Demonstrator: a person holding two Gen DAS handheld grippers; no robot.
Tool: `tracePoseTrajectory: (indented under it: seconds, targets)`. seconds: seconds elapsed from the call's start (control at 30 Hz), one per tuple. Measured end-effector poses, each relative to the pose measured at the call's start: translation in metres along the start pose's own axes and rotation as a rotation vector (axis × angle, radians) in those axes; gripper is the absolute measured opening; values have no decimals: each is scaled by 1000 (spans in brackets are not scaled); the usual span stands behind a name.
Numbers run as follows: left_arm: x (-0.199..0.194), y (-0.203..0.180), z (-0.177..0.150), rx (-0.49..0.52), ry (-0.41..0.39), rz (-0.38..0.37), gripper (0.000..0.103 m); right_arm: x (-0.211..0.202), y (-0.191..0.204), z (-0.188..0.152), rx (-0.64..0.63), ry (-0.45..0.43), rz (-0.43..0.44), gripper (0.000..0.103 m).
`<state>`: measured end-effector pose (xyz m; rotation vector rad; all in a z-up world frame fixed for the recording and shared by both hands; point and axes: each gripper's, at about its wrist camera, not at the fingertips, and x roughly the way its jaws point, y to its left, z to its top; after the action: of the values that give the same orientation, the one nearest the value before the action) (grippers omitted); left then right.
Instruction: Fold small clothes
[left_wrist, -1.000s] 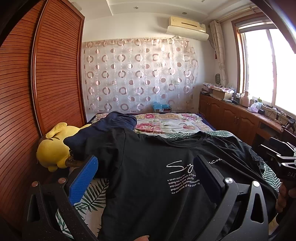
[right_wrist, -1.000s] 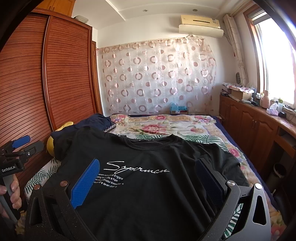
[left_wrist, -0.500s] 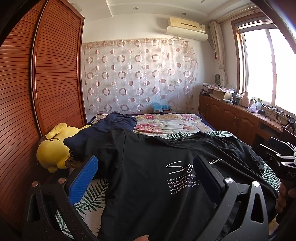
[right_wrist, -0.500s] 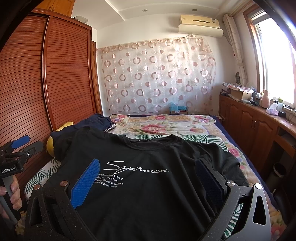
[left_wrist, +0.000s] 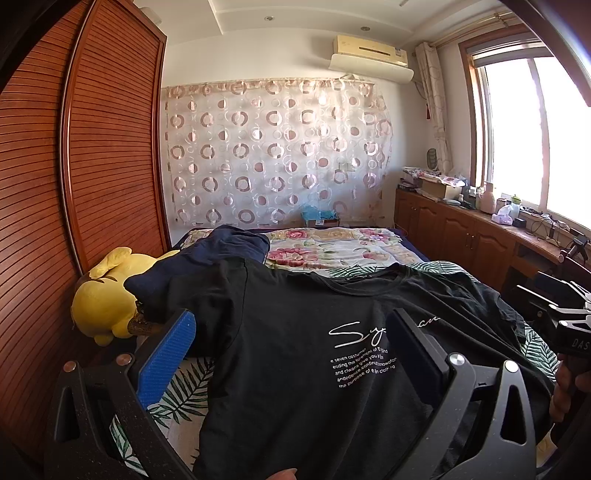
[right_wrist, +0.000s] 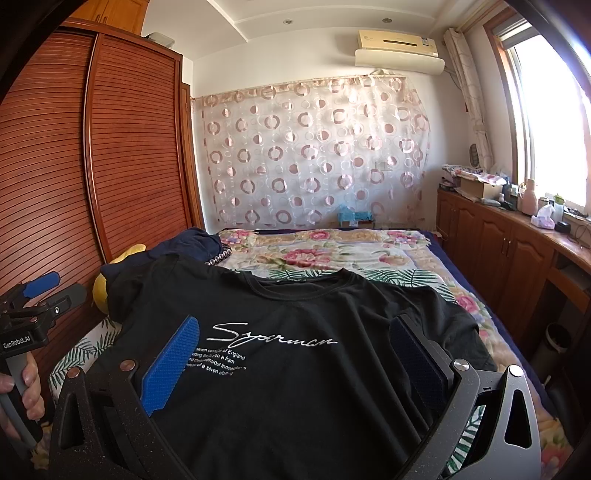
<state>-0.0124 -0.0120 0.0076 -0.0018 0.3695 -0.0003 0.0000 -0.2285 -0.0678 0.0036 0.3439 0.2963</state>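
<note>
A black T-shirt (left_wrist: 295, 347) with white script print lies spread face up on the bed; it also shows in the right wrist view (right_wrist: 295, 332). My left gripper (left_wrist: 291, 332) is open and empty, held over the shirt's left half. My right gripper (right_wrist: 295, 343) is open and empty, held over the shirt's chest print. The left gripper also shows at the left edge of the right wrist view (right_wrist: 44, 291), and the right gripper's body at the right edge of the left wrist view (left_wrist: 565, 321).
A navy garment (left_wrist: 207, 258) and a yellow plush toy (left_wrist: 107, 299) lie at the bed's left, against a wooden wardrobe (left_wrist: 74, 166). A floral quilt (right_wrist: 332, 251) covers the far bed. Wooden cabinets (right_wrist: 498, 243) line the right wall under the window.
</note>
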Motion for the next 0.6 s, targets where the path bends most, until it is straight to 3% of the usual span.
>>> tracePoseTrajectory:
  seconds: [0.6]
  targets:
    - [0,0,0,-1,0,1,103,0,1,1,1,1,0,103]
